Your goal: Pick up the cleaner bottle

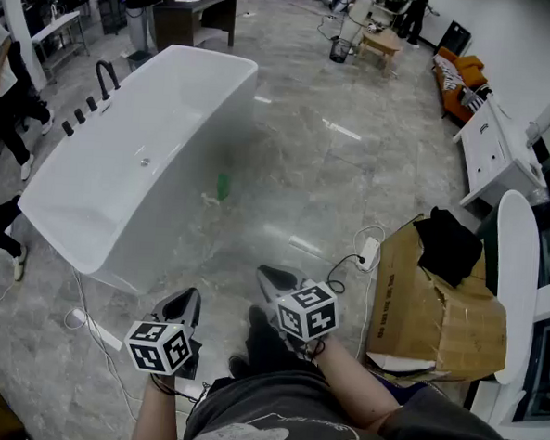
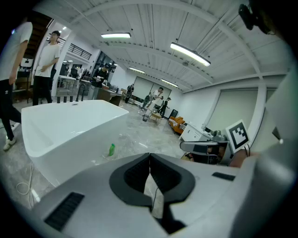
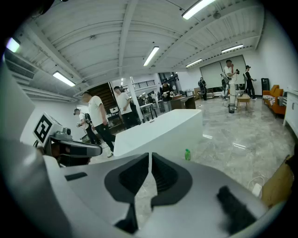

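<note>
The small green plastic cleaner bottle (image 1: 223, 185) stands on the grey marble floor (image 1: 334, 172), touching nothing, too small and blurred to make out a label or cap; at its 9 o'clock is the long white bathtub (image 1: 139, 160); well back at 6 o'clock, the left gripper (image 1: 184, 302) and right gripper (image 1: 271, 277) each have jaws closed together on nothing; at the right gripper's 3 o'clock sits a brown cardboard box (image 1: 427, 317), partly hidden under black cloth (image 1: 448, 244).
</note>
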A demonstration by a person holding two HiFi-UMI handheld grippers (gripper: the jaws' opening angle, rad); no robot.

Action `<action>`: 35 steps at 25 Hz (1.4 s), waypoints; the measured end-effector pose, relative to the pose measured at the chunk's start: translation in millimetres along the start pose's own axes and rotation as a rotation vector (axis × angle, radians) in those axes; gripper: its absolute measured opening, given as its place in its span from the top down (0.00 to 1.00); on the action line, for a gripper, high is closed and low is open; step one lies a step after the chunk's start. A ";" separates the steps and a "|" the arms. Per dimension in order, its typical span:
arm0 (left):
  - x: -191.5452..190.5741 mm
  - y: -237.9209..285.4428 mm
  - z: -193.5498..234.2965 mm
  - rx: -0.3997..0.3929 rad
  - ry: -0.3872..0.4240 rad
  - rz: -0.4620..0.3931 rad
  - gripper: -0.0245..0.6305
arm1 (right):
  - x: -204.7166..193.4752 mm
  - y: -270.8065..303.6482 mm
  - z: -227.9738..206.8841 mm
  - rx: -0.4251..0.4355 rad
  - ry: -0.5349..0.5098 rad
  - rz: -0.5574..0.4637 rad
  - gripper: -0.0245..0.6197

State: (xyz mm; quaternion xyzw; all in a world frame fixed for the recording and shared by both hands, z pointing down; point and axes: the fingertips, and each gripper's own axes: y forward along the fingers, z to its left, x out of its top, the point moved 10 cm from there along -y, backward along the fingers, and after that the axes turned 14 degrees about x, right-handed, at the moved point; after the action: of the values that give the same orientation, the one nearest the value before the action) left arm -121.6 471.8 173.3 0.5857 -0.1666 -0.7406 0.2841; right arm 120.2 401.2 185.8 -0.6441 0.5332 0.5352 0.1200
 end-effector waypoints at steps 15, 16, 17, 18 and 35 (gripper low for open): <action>1.5 -11.0 -5.2 0.007 0.009 -0.019 0.94 | 3.6 -3.5 7.6 0.005 -0.005 0.018 0.91; 1.5 -13.0 -3.4 0.010 0.008 -0.022 0.94 | 4.2 -2.7 9.4 0.007 0.000 0.016 0.91; 1.1 -15.1 -1.3 0.012 0.007 -0.024 0.94 | 4.3 -2.2 11.3 0.007 0.007 0.012 0.91; -0.1 -17.1 0.9 0.013 0.005 -0.026 0.94 | 3.8 -2.0 13.2 0.005 0.012 0.008 0.91; 5.0 10.1 36.1 0.046 -0.035 0.011 0.94 | 8.5 16.7 -23.8 -0.074 0.069 -0.013 0.91</action>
State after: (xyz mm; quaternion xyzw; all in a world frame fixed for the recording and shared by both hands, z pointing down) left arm -154.8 457.7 184.6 0.5783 -0.1919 -0.7450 0.2716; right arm 118.7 372.5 195.3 -0.6697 0.5126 0.5312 0.0815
